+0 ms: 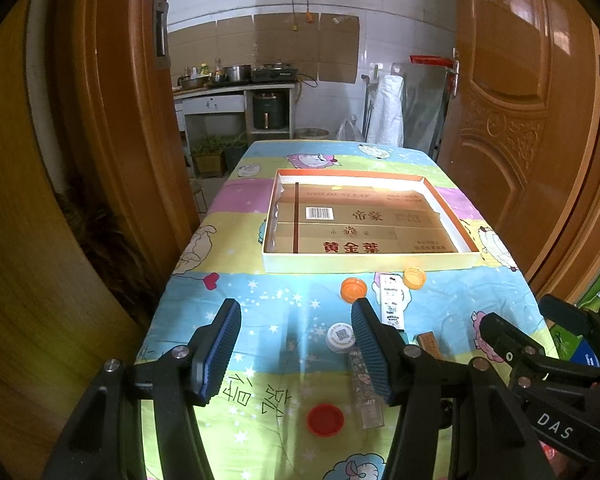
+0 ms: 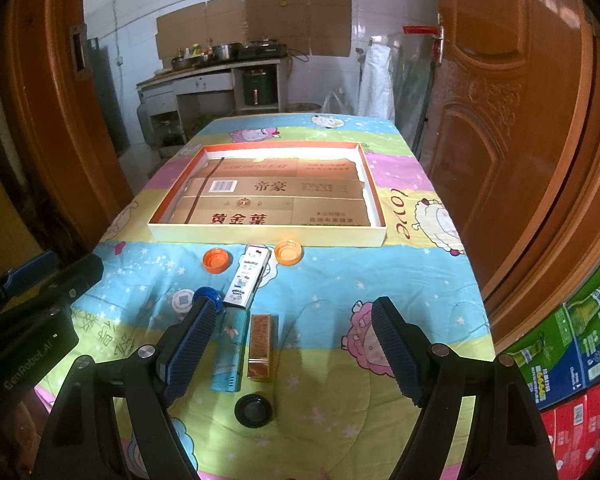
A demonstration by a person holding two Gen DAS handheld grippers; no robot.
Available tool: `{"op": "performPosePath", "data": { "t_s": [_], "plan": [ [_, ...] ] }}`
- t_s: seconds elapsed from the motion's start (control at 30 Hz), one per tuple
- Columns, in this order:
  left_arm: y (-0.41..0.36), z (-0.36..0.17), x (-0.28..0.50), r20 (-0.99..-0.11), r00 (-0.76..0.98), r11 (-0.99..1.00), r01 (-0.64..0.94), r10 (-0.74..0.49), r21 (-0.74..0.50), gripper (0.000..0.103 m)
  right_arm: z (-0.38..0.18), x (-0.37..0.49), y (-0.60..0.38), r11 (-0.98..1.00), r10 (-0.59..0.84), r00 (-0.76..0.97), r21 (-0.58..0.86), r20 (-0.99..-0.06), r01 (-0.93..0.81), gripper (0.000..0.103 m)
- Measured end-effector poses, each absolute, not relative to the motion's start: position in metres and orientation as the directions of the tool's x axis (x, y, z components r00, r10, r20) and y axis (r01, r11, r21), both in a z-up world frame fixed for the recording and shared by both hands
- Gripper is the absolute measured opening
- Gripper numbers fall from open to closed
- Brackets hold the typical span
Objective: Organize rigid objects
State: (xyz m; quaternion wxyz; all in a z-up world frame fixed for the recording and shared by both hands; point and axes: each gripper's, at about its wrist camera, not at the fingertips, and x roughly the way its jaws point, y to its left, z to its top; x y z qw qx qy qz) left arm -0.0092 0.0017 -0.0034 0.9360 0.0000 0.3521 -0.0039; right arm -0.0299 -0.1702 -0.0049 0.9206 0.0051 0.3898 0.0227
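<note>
A shallow white box (image 1: 370, 266) lined with brown cardboard lies mid-table. In front of it sit two orange caps (image 1: 354, 289) (image 1: 414, 278), a white Hello Kitty lighter (image 1: 392, 300), a white QR-code cap (image 1: 340, 337), a patterned lighter (image 1: 364, 384) and a red cap (image 1: 325, 420). My left gripper (image 1: 294, 304) hovers open above them, holding nothing. In the right wrist view the box (image 2: 268, 236) is ahead, with a teal lighter (image 2: 230, 352), a gold-brown lighter (image 2: 260, 346), a black cap (image 2: 254, 410) and a blue cap (image 2: 208, 296) below my right gripper (image 2: 292, 306), which is open and holds nothing.
A colourful cartoon tablecloth (image 1: 260, 292) covers the table. Orange wooden doors (image 1: 520, 120) flank it on both sides. A kitchen counter (image 1: 228, 88) stands beyond the far edge. Printed cartons (image 2: 572, 340) are stacked at the right.
</note>
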Motion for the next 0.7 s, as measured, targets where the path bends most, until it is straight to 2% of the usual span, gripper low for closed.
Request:
{"op": "performPosePath", "data": {
  "t_s": [0.7],
  "plan": [
    [0.0009, -0.0042, -0.0092, -0.661, 0.750, 1.000, 0.010, -0.010, -0.004, 0.058, -0.0051, -0.0299, -0.1693, 0.999, 0.047, 0.695, 0.027, -0.718, -0.040, 0.081]
  ]
}}
